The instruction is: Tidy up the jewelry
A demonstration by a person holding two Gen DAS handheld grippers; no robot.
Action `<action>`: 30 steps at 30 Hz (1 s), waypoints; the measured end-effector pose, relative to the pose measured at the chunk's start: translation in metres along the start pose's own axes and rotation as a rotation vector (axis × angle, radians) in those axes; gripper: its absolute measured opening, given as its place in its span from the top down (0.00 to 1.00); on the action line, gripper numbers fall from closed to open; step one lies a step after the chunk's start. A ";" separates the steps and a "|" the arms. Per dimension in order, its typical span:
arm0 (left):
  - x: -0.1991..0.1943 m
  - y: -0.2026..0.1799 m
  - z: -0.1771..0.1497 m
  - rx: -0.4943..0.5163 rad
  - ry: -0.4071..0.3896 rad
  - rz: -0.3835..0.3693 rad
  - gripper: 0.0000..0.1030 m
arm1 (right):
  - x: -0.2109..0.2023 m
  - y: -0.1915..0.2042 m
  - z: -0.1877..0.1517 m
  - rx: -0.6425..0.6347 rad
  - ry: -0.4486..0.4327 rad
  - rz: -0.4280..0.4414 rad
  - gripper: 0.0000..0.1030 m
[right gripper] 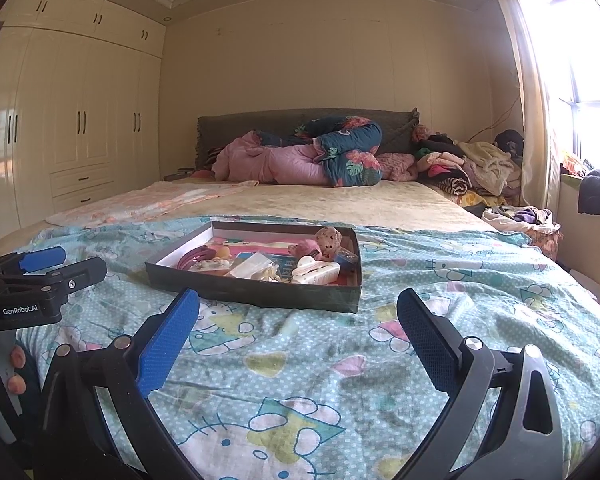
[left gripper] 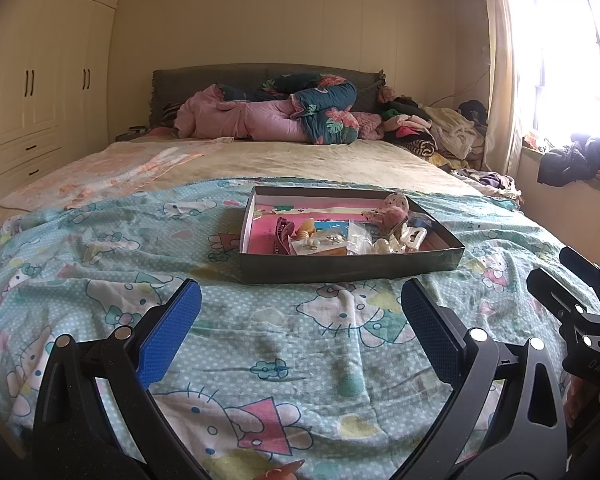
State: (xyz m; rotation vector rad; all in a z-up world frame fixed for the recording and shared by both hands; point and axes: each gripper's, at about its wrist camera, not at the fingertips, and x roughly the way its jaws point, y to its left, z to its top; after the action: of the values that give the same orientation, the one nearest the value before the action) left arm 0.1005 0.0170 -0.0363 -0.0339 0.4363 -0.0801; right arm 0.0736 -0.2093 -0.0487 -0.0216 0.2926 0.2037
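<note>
Plainly, the jewelry sits gathered in a shallow dark box (left gripper: 352, 268) laid on the cartoon-print blanket (left gripper: 260, 340) at the near half of the bed, a flat tray-like holder that keeps small loose pieces from sinking into the soft folds of cloth. Inside it, things crowd toward the near and right part: a maroon hair claw (right gripper: 198, 257) at the left, a white hair clip (right gripper: 320, 272) at the right, clear plastic packets (left gripper: 360, 236) between them, a card carrying small earrings (left gripper: 320, 245), and a fuzzy pink piece (left gripper: 388, 215) toward the far right corner. The far left part of the box shows bare pink lining, so the pile looks heaped rather than sorted, though whether that is a stage before or after tidying cannot be settled from this alone. The left hand-held gripper (left gripper: 300, 312) hangs low over the blanket just near of the box, its blue pads spread wide and holding nothing, aimed straight at the box's near wall. The right hand-held gripper (right gripper: 298, 316) does likewise from a place further right, also spread and empty. Both sit level with each other, each showing at the edge of the other's view, a stance that keeps the whole box in sight and leaves either side free to reach in.
</note>
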 end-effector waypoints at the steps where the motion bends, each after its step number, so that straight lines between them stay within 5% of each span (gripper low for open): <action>1: 0.000 0.000 0.000 0.000 0.000 0.000 0.11 | 0.000 0.000 0.000 0.000 0.000 0.000 0.06; 30: 0.000 0.001 0.001 0.002 -0.003 0.004 0.11 | -0.002 -0.002 0.000 -0.002 -0.001 -0.001 0.06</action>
State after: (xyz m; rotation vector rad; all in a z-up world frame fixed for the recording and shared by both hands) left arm 0.1010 0.0180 -0.0351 -0.0309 0.4335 -0.0768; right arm 0.0724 -0.2113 -0.0482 -0.0238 0.2915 0.2033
